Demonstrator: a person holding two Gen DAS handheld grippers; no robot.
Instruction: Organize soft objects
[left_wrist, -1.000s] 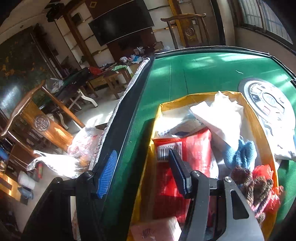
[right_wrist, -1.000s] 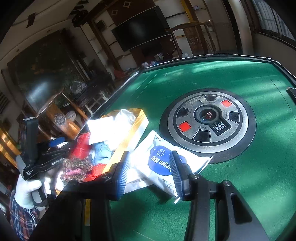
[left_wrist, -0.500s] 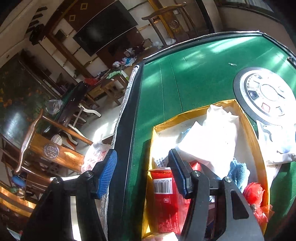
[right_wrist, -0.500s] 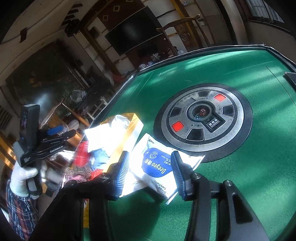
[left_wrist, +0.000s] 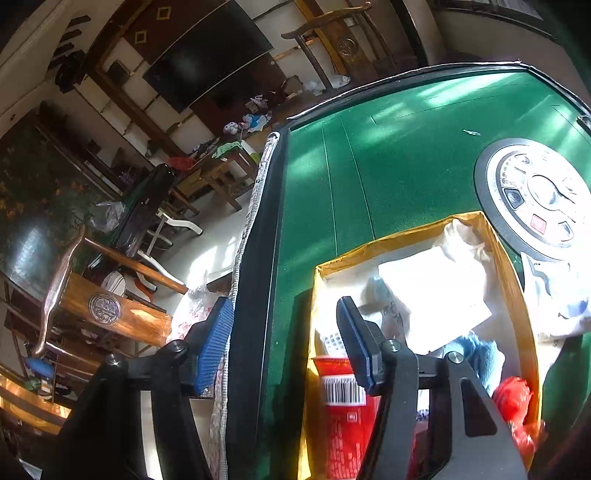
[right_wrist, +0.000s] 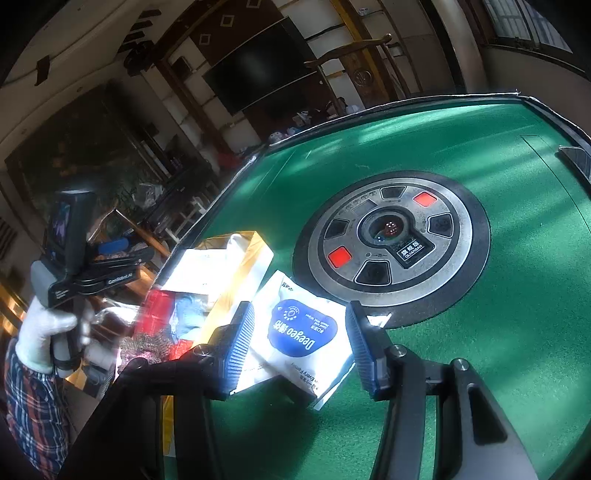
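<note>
So there's one green felt table (right_wrist: 480, 350) with a round silver control dial (right_wrist: 391, 240) in the middle, and I count two red buttons on that dial plus four dark ones around them.

At the table's left edge sits one yellow box (left_wrist: 513, 280), and it's pretty stuffed. Inside I can make out one big white folded cloth (left_wrist: 436, 299), one red packet (left_wrist: 343, 424) with a barcode standing at the near end, one blue knitted thing (left_wrist: 480, 354), and some red crinkly plastic (left_wrist: 513, 398) in the near right corner. There's also a brownish scrubby clump (right_wrist: 147, 347) at the near end, though it's blurry enough that I wouldn't swear to what it is.

One white wipes pack (right_wrist: 299, 332) with a blue label lies flat on the felt, touching the right side of the box, just beside the dial's rim.

Two grippers in play. The left gripper (left_wrist: 284, 332) hovers above the near left corner of the box, jaws spread wide, nothing between them; one finger hangs over the table's black rim, the other over the box. In the right-hand view you can see the white-gloved hand (right_wrist: 48, 332) holding it. The right gripper (right_wrist: 299, 343) hangs right over the wipes pack, jaws wide apart on either side of it, holding nothing.
</note>
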